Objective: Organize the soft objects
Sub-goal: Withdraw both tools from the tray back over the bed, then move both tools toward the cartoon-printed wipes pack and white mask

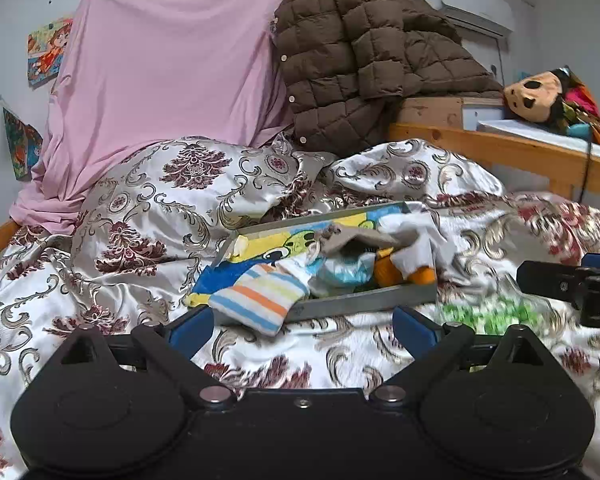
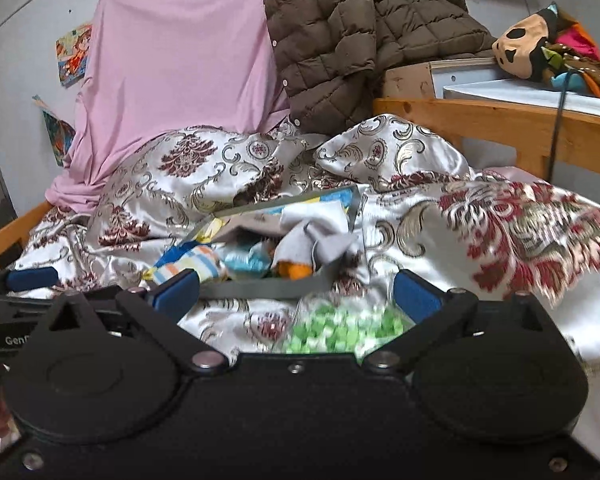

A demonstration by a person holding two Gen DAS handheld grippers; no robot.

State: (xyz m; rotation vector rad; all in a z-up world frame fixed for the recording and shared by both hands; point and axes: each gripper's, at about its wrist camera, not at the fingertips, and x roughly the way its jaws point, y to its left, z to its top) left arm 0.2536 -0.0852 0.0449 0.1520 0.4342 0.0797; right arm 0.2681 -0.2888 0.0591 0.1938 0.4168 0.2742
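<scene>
On the bed, the green-checked soft item point(image 2: 340, 330) lies just in front of the grey tray point(image 2: 260, 289), its long axis crosswise between the released, empty right tongs point(image 2: 296, 290), nearer than the released, empty left tongs point(image 1: 302, 326).

Socks point(image 1: 260, 296) in tray point(image 1: 364, 300), on bedspread point(image 1: 132, 240), jacket point(image 1: 364, 48) behind

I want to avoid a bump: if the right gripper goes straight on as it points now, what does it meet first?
Probably the green-and-white item on the bedspread, lying low between the open jaws of the right gripper. The grey tray of soft things is just beyond; depth is unclear.
</scene>
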